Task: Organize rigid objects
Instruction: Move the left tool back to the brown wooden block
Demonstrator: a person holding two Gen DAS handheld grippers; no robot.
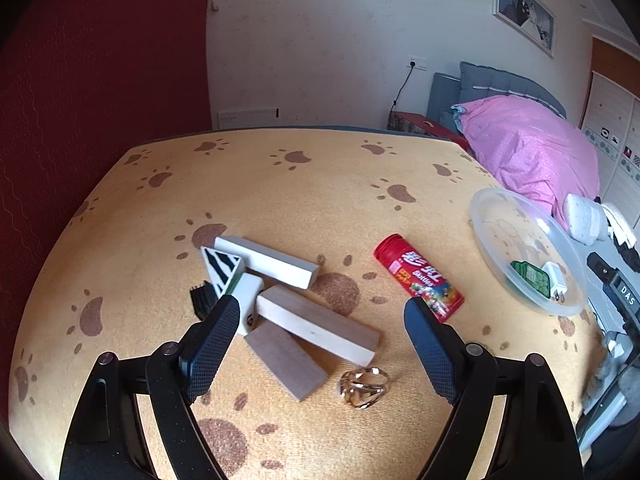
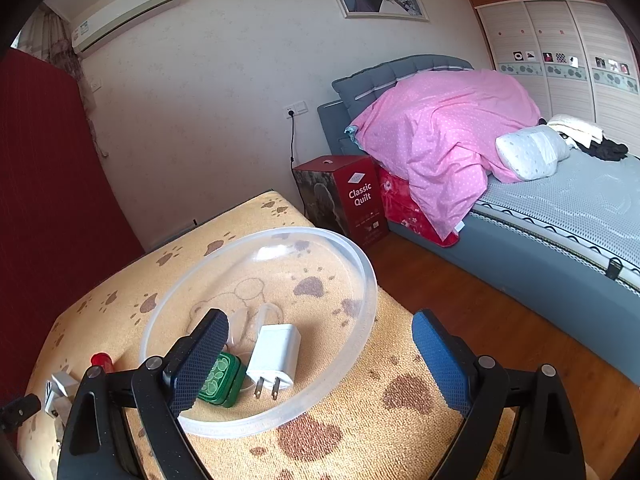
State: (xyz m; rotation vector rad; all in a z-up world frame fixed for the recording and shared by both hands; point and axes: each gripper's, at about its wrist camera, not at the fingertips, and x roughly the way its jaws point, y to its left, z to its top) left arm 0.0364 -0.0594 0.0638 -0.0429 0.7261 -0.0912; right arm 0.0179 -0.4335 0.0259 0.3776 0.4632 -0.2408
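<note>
**Colours and patterns on the table**

The tablecloth (image 1: 320,184) is seen in orange-yellow, printed with brown paw marks. A red candy tube (image 1: 420,278) is shown with multicoloured printing. Pale wooden blocks (image 1: 316,322) are seen beside a triangular piece (image 1: 222,268) striped in black and white. A gold-coloured ring (image 1: 365,387) is noted. In the clear plastic bowl (image 2: 360,264), a white charger (image 2: 275,354) and a green case (image 2: 224,380) with a clover pattern are seen.

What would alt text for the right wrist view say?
An open right gripper hovers over a clear plastic bowl holding a white charger and a small green box, on a paw-print tablecloth. A bed with a pink quilt stands behind.
</note>
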